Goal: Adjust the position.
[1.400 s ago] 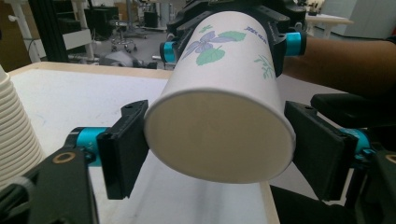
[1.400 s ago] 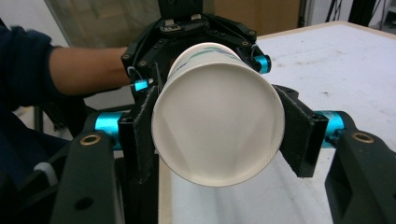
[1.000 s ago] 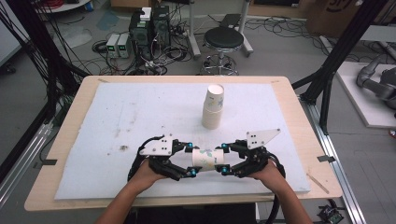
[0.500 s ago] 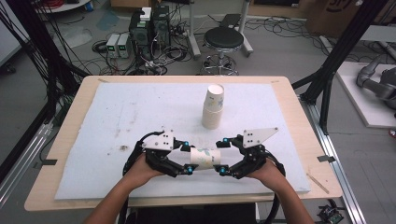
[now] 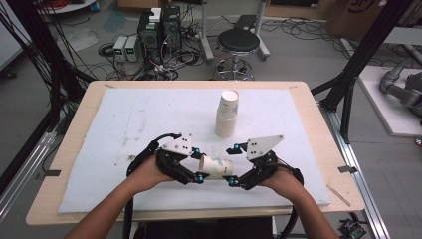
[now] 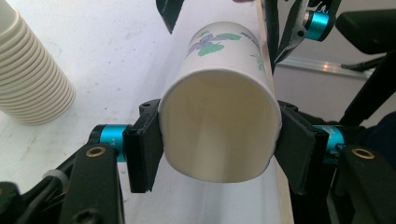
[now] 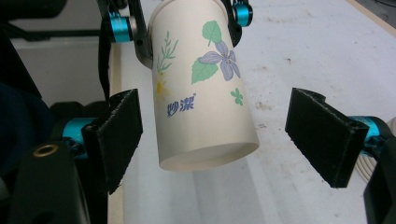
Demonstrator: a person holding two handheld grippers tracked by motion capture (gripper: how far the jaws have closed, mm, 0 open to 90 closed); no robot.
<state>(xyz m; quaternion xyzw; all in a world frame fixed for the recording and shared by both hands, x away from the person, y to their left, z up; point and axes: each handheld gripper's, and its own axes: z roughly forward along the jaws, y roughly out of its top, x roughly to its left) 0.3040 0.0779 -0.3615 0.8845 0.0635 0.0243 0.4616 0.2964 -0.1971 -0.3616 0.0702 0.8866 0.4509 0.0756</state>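
A big wooden table [image 5: 308, 107] fills the middle of the high view. A white foam mat [image 5: 124, 124] covers most of its top, and the mat has a few dark smudges on it.

Near the far middle of the mat stands a stack of paper cups [image 5: 227, 114], upright, one inside the other. In the left gripper view the same stack [image 6: 28, 74] stands at the left edge, well apart from the grippers.

At the near edge of the mat, the person's two hands hold the two grippers, and the grippers point at each other. Between them is one paper cup [image 5: 215, 167] lying on its side, up off the mat. It is white with green leaves and a purple flower printed on it.

The left gripper [image 5: 198, 164] has the cup. Its two black pads [image 6: 144, 140] press on the cup's rim from both sides, and the round rim is squashed a little. The open mouth of the cup [image 6: 219, 130] faces this gripper's camera. These jaws have just been closing on the cup.

The right gripper [image 5: 231, 165] has let go. Its jaws stand wide apart. The bottom end of the cup [image 7: 205, 112] sits in the gap between them, and the right pad [image 7: 322, 135] is clear of it.
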